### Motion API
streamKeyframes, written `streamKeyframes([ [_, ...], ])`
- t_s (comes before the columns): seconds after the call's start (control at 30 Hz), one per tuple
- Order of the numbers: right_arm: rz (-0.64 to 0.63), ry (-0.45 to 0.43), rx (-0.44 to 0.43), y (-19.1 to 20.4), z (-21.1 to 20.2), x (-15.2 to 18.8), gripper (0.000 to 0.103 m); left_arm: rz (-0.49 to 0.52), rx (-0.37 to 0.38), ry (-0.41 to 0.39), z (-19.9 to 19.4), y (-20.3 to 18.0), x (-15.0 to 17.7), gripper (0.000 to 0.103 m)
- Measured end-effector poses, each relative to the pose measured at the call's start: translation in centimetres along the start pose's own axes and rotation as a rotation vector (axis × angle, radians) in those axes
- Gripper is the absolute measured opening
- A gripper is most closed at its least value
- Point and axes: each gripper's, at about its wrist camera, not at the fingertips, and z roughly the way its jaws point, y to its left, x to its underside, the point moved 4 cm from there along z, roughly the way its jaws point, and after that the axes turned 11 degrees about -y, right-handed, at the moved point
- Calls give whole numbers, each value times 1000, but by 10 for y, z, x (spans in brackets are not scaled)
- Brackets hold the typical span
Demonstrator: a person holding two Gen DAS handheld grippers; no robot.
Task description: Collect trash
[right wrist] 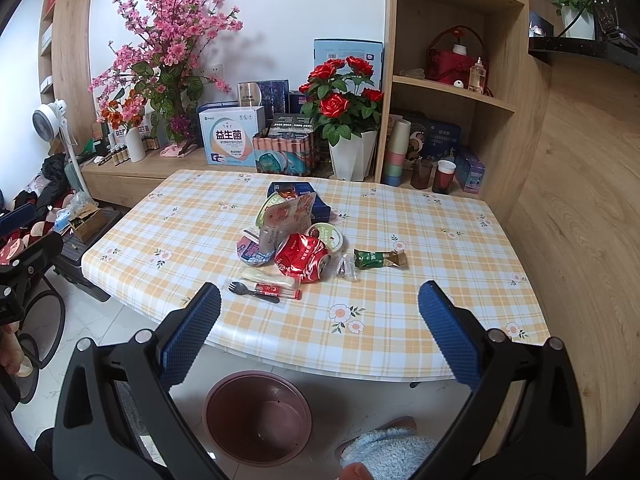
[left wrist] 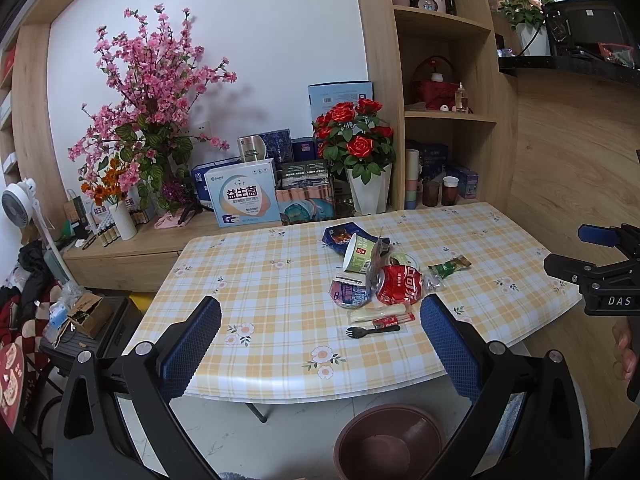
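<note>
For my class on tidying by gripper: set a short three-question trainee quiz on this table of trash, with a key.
1. True or false: the crushed red can lies inside the brown bin.
2. Which item lies nearest the table's front edge? A the black spork; B the green sachet; C the blue box.
3. Fill in: both the left gripper and the right gripper are ____ and hold nothing.

Key
1. False: it lies on the checked table; the bin stands on the floor below the front edge.
2. A.
3. Open.
</note>
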Motion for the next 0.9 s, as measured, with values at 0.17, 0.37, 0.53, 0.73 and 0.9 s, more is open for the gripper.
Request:
streamKeyframes([
  [0.17,0,3,1,-2,0,1,97,-1,0,1,0,0,0,98],
  [0.37,0,4,1,-2,0,1,97,1,1,0,0,0,0,98],
  [0.53,-1,3,1,-1,0,1,97,1,1,1,0,0,0,98],
  [0.73,-3,3,1,0,0,1,97,1,0,0,0,2,1,98],
  [0.9,-3,3,2,0,0,1,97,1,0,1,0,3,2,98],
])
